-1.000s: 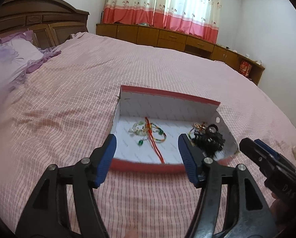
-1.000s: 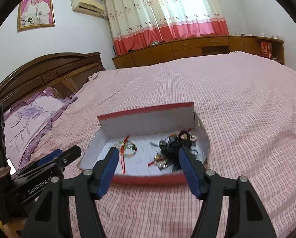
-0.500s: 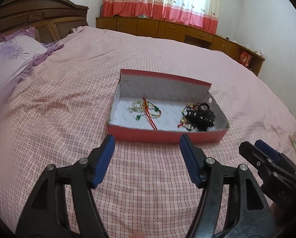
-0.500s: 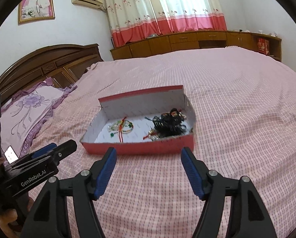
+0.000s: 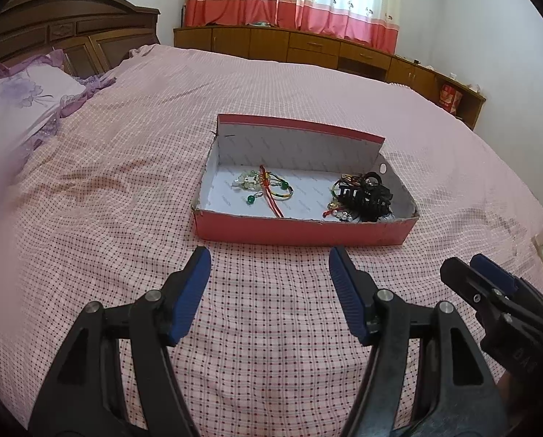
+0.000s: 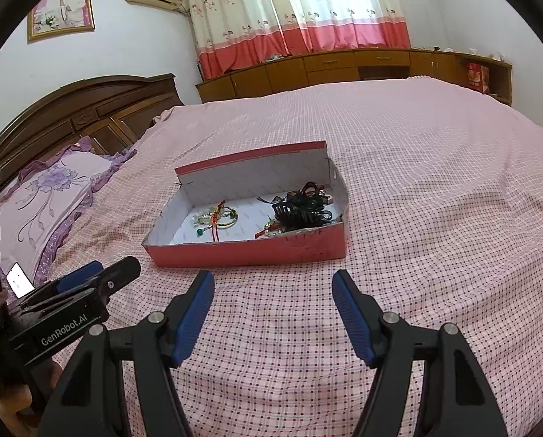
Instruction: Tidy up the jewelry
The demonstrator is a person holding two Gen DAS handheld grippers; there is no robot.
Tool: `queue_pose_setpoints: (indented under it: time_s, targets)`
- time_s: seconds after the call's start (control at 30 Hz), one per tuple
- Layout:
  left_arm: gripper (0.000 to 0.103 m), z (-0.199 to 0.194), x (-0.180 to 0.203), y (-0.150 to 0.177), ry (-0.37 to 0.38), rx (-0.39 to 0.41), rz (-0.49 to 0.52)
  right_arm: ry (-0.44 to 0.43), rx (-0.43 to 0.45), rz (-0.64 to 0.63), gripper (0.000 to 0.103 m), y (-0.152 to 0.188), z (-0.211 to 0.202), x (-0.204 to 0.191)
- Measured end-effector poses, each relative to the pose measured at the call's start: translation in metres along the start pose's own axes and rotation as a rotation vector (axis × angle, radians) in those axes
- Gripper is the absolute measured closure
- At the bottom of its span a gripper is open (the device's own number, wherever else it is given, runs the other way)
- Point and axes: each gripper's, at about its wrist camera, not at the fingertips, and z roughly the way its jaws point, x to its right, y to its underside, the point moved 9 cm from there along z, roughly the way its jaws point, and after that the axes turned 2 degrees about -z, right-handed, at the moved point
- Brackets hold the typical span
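Both my left gripper (image 5: 269,267) and right gripper (image 6: 273,291) hang spread wide, holding nothing, short of the box (image 5: 304,232). I should reach over its near wall and pinch one bracelet (image 5: 267,184), clear of the tangle (image 5: 362,198).

Shallow red cardboard box (image 5: 307,231) on pink checked bedspread (image 5: 125,182), beaded bracelets (image 5: 267,185) inside left, black hair claw clip (image 5: 366,196) inside right, purple floral pillow (image 5: 12,102) far left.

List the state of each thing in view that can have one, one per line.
Left claw: open, empty, short of the box.
Right claw: open, empty, short of the box.
Box: open, lid flap up at the back.
Bracelets: loose on the box floor, left part.
Hair clip: in a tangled pile, right part.
Curtains: drawn shut.
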Motion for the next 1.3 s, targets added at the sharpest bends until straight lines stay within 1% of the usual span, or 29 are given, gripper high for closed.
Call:
queue_pose_setpoints:
  time_s: [1.3]
  targets:
    - [0.044,0.0031,-0.0002,0.0013,0.003,-0.008,-0.005,0.0,0.005,-0.004,0.033,-0.0034,0.0001,-0.0024]
